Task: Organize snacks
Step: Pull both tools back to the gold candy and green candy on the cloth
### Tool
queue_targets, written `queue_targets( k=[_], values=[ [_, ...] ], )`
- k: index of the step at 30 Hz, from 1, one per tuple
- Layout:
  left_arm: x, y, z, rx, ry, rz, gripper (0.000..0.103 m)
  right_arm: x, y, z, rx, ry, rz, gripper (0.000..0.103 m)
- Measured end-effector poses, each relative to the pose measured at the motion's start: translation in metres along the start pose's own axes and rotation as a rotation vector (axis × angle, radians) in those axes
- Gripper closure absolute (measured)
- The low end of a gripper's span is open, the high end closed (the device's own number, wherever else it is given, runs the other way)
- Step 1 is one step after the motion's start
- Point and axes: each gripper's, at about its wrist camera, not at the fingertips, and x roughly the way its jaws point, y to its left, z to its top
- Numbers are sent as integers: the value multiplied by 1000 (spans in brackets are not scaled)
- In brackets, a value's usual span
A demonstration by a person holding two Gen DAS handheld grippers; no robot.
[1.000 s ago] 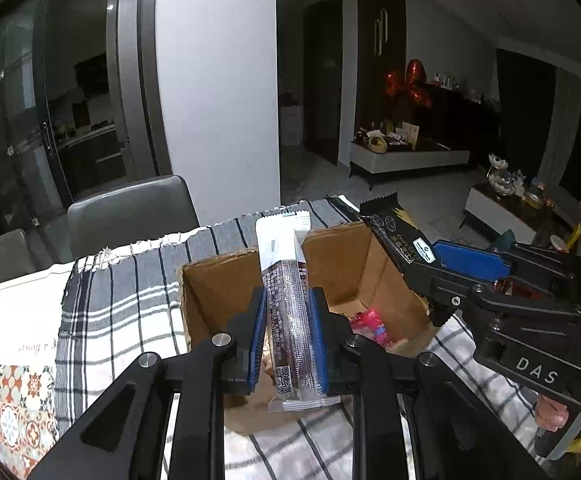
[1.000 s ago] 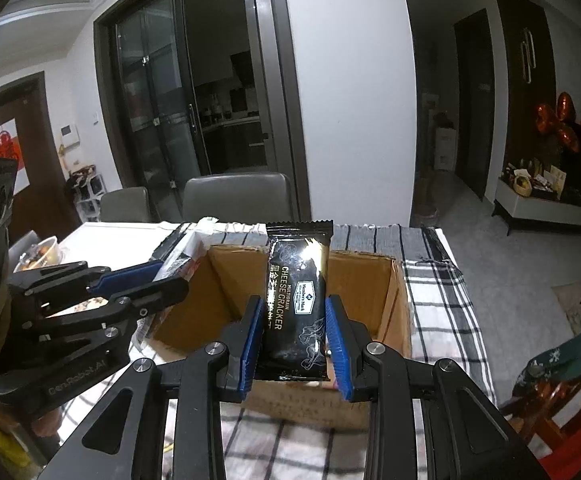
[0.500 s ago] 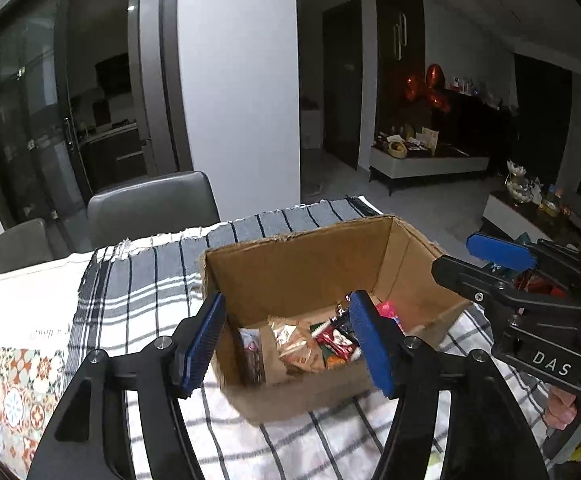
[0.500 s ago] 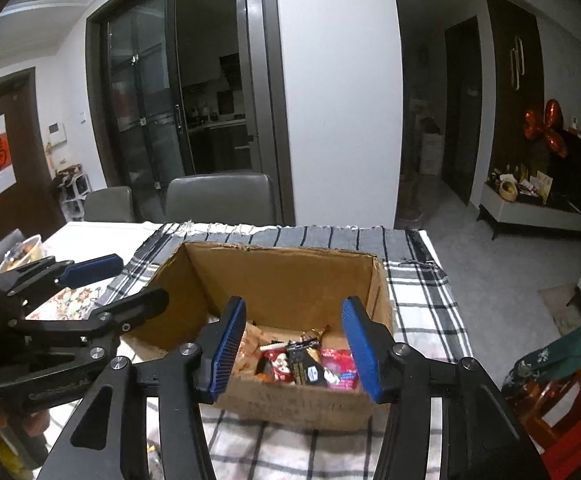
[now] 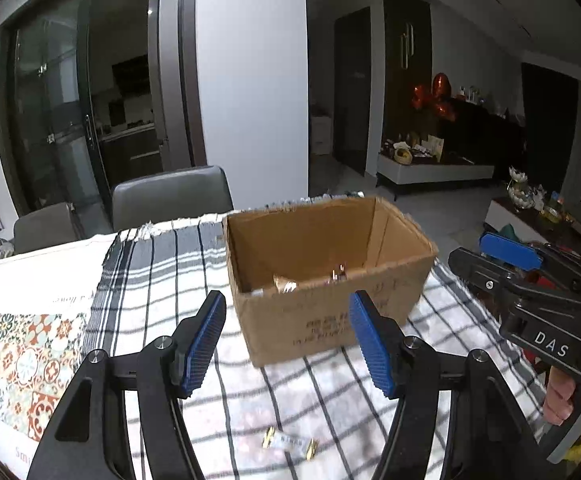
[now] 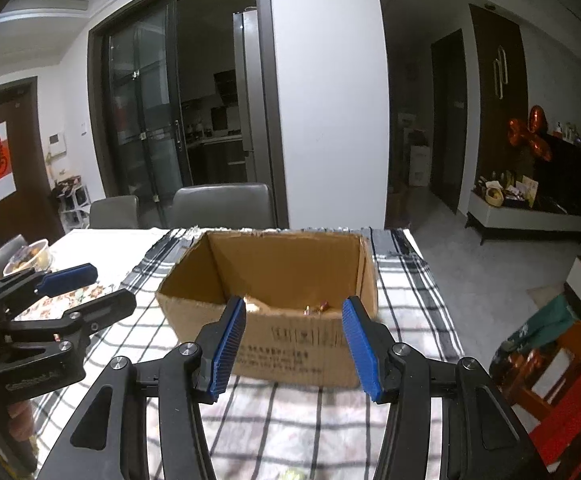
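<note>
1. The box (image 5: pixel 330 280) sits open on the striped cloth (image 5: pixel 162 276), out in front of both grippers.
2. Some snacks (image 5: pixel 310 278) already lie at the bottom of the box. Only a few shiny wrapper tops peek over the front wall, so how many are in there cannot be told.
3. The left gripper (image 5: pixel 288 344) is spread wide. Nothing is between its blue pads (image 5: pixel 204 338). Its jaws have just been opening.
4. The right gripper (image 6: pixel 294 344) is spread too, with nothing in it. Its jaws have just been opening as well.
5. So that part looks done: both tools are empty and snacks are in the box.
6. One small candy (image 5: pixel 288 443) lies on the cloth, near the left gripper and outside the box.
7. Something small shows at the bottom edge of the right view, too blurry to name.
8. What is left, I think: pick up the candy and put it in the box too.
</note>
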Motion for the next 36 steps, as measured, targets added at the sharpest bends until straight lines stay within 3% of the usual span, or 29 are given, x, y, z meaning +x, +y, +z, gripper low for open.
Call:
queue_targets(
  k=[13,24,36],
  values=[
    [-13,-3,-70,-13,27,2,39,-16,3,-65,47,35,-47,52],
    [-7,-4,-121,47,31,27,35,-8,13,-115,11,86,-111,52],
    [42,-3,-146,155,149,-54,31,18,6,-146,87,184,-166,52]
  ],
)
